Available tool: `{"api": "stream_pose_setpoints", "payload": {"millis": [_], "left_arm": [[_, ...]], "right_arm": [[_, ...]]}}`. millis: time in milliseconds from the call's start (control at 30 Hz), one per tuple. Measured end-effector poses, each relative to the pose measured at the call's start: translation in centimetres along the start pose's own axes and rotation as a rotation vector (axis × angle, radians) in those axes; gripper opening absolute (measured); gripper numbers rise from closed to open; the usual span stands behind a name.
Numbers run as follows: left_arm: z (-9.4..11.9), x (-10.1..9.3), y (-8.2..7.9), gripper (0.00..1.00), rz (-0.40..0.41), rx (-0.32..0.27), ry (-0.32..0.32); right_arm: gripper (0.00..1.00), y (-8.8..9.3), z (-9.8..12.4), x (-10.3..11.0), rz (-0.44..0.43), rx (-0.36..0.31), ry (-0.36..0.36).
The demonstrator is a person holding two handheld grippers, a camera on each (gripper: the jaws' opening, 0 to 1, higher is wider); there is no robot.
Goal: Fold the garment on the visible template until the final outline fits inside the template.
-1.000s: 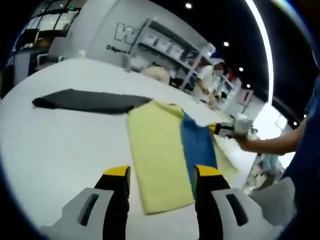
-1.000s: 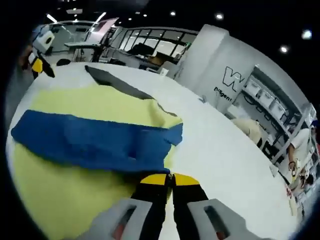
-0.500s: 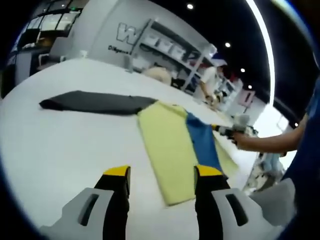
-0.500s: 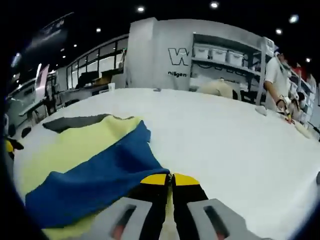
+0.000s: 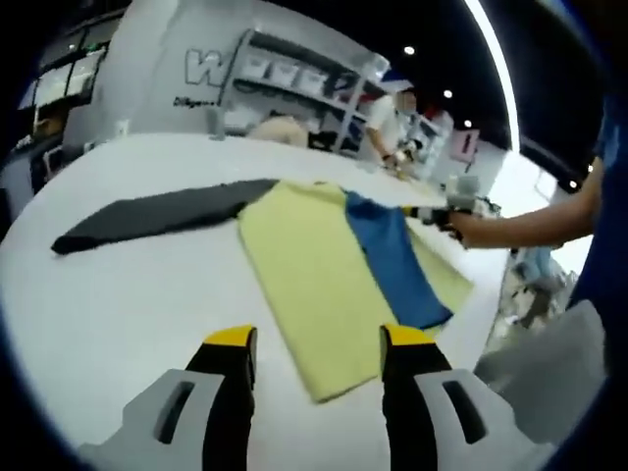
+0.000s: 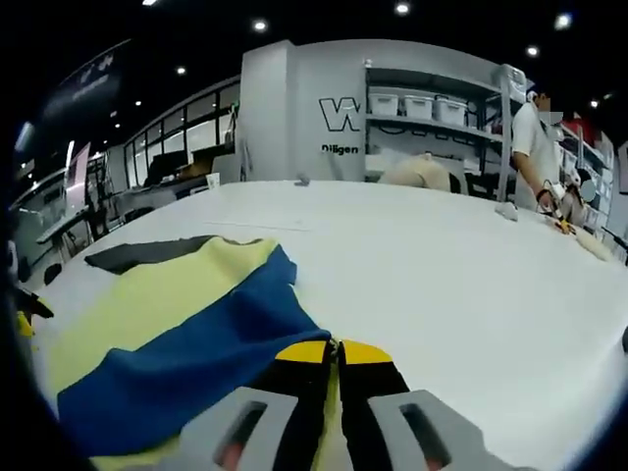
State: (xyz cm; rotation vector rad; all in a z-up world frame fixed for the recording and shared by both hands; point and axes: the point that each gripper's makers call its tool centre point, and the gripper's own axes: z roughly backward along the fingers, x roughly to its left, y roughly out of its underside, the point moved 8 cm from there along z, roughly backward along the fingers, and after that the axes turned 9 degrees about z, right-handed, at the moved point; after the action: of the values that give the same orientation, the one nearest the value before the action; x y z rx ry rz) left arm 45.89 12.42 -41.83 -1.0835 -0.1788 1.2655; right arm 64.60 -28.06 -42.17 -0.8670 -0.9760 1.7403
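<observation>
Right claw (image 6: 338,345) clamped on the blue garment's (image 5: 392,257) edge, left claw (image 5: 317,337) apart and empty

Garment lies on the yellow template (image 5: 304,265) near the bench's (image 5: 118,304) right edge; carry the pinched edge low and even, landing inside the yellow. Left gripper view shows the template's near corner and dark cloth (image 5: 147,213); right gripper view shows the pinch itself

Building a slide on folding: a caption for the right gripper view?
Right gripper, jaws closed, pinches the blue band of a yellow garment on a white table.
</observation>
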Motion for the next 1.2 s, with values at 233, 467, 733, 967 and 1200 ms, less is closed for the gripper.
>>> {"api": "stream_pose_setpoints", "payload": {"millis": [233, 467, 733, 967, 1200], "left_arm": [[0.4, 1.6, 1.0, 0.33, 0.036, 0.073, -0.077], [0.4, 1.0, 1.5, 0.20, 0.071, 0.110, -0.025], [-0.4, -0.5, 1.7, 0.23, 0.141, 0.109, 0.033], [-1.2, -0.2, 1.3, 0.03, 0.178, 0.130, 0.013], [-0.6, 0.2, 0.9, 0.02, 0.149, 0.147, -0.005]], "right_arm": [[0.00, 0.1, 0.0, -0.1, -0.003, -0.006, -0.007], [0.00, 0.1, 0.0, 0.0, -0.004, -0.011, -0.011], [0.00, 0.2, 0.1, -0.1, -0.007, -0.011, -0.014], [0.00, 0.2, 0.1, -0.1, -0.005, -0.010, -0.021], [0.00, 0.3, 0.2, 0.0, -0.012, -0.011, -0.025]]}}
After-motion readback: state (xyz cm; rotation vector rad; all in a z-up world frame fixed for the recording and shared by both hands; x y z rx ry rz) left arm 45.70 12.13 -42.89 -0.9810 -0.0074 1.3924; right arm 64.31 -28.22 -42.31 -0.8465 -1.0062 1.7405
